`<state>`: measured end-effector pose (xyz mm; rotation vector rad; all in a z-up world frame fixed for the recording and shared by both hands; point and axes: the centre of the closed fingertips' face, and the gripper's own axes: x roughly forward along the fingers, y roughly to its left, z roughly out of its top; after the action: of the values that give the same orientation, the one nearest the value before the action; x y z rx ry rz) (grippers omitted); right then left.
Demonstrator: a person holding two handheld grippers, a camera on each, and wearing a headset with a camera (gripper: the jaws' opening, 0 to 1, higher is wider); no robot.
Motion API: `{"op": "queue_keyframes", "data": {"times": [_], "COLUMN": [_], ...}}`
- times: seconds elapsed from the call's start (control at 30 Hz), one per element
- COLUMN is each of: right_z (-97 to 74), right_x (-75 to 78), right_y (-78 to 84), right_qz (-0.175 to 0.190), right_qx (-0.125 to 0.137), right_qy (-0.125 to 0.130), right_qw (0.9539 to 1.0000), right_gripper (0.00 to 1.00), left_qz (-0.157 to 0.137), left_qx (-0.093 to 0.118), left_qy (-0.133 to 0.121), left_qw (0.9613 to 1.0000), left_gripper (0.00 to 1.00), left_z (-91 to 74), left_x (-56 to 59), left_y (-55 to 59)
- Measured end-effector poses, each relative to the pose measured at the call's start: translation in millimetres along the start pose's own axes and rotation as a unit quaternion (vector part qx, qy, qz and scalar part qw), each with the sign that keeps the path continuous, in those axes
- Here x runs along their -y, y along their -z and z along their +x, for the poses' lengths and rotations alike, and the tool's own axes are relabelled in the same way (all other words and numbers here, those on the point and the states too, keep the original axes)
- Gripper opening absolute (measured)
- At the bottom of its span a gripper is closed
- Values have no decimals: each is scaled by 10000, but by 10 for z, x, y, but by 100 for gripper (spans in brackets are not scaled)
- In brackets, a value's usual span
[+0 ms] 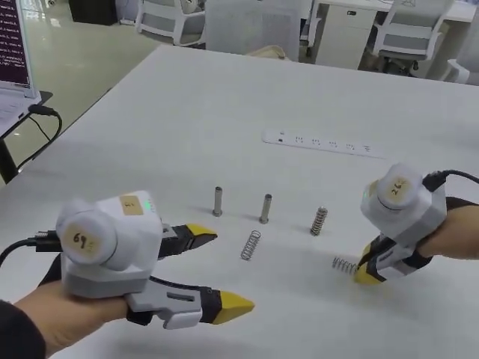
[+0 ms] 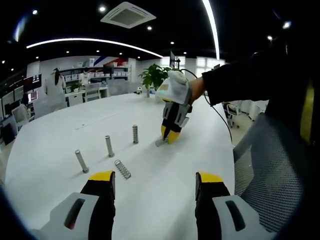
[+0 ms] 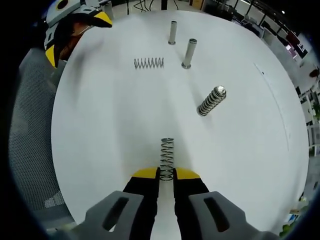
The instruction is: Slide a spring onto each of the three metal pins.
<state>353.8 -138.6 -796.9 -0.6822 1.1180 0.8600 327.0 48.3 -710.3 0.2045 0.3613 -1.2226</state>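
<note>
Three metal pins stand in a row on the white table [image 1: 187, 112]. The left pin [image 1: 218, 202] and the middle pin [image 1: 266, 209] are bare. The right pin [image 1: 319, 221] [image 3: 211, 101] has a spring on it. A loose spring [image 1: 251, 245] [image 2: 122, 169] [image 3: 148, 63] lies flat in front of the middle pin. My right gripper [image 1: 365, 274] [image 3: 166, 174] is low at the table, shut on the end of another spring [image 1: 344, 264] [image 3: 166, 156] that lies on the surface. My left gripper [image 1: 221, 268] [image 2: 156, 177] hovers open with nothing between its fingers, near the table's front left.
A white power strip [image 1: 322, 142] lies beyond the pins. A laptop [image 1: 11, 67] with a cable sits on a side stand at the far left. Office chairs [image 1: 404, 30] stand behind the table's far edge.
</note>
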Motion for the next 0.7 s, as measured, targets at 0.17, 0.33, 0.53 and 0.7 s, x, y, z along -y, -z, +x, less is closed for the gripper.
{"op": "queue_keyframes", "data": {"times": [0.17,0.33,0.53,0.7], "right_z": [-87,-193,-303,-417], "right_x": [-69,-178,-371,-548], "right_y": [-108,-278,-474,-669], "right_qz": [-69,-321,-385,-557], "right_qx": [82,200,435,592], "right_qy": [-47,-102,-346,-532], "right_qw": [9999,9992,9977,9953], "right_gripper": [8,8,8,8], "left_qz": [45,89,162,227], "left_qx": [24,68,76,89], "left_qy": [16,31,74,117], "left_qw": [10000,9999,9998,9996], "left_gripper": [60,59,57,54], "left_z": [0,6,19,43], "left_x": [6,4,27,37], "left_y": [-33,-82,-118,-162]}}
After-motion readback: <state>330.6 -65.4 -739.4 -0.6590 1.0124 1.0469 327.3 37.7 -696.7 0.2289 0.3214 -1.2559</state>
